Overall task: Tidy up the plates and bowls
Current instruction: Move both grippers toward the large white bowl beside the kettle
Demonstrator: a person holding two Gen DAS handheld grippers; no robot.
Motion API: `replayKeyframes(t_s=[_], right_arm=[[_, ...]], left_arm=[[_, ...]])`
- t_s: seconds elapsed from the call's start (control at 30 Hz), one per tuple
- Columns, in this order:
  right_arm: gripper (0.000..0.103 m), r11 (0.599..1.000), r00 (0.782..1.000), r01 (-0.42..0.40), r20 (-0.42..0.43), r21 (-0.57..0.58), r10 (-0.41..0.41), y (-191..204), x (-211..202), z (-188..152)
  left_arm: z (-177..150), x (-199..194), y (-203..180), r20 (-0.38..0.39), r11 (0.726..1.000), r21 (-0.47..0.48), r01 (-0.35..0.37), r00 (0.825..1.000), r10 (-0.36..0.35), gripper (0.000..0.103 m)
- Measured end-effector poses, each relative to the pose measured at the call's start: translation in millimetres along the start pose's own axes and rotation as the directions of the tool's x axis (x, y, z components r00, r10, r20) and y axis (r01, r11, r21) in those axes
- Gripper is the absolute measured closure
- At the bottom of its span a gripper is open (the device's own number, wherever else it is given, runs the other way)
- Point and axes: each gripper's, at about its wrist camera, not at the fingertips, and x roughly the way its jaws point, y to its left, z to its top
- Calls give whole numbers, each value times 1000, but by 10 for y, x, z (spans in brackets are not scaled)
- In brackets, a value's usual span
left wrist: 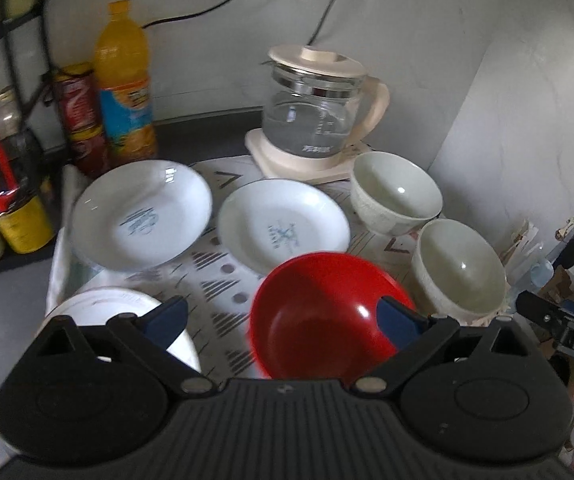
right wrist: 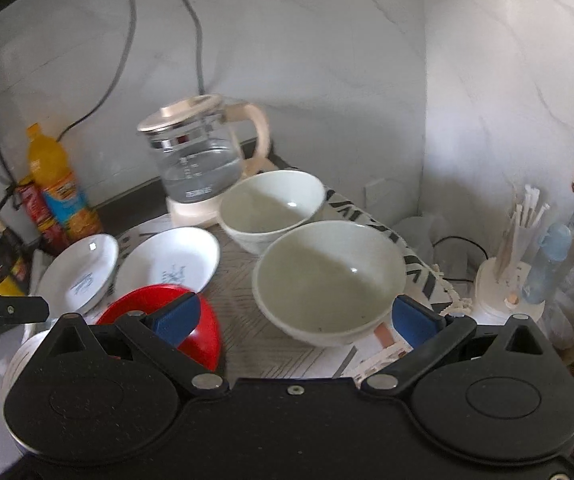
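The right gripper [right wrist: 295,316], jaws spread wide and empty, frames the near pale bowl [right wrist: 329,280] at frame centre, while the equally open left gripper [left wrist: 283,318] faces the red bowl [left wrist: 327,312].

Glossy red bowl [left wrist: 327,312], glass kettle [left wrist: 311,120], patterned cloth mat [left wrist: 223,292]

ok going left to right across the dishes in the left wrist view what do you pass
White plate with the blue mark → second white plate → red bowl → far pale bowl → near pale bowl.
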Motion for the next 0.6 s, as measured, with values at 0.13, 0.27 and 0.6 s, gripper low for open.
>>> replayKeyframes(t_s=[0.13, 0.27, 0.6], right_arm=[[2, 999, 999, 25, -21, 47, -24, -143, 199, 67], [5, 995, 997, 60, -51, 83, -56, -288, 399, 121], [15, 973, 983, 153, -125, 171, -133, -644, 786, 126]], left_arm=[[159, 236, -167, -25, 999, 28, 22, 999, -21, 4], [288, 492, -359, -54, 996, 71, 62, 997, -58, 8], [489, 1102, -885, -139, 968, 175, 179, 978, -156, 27]])
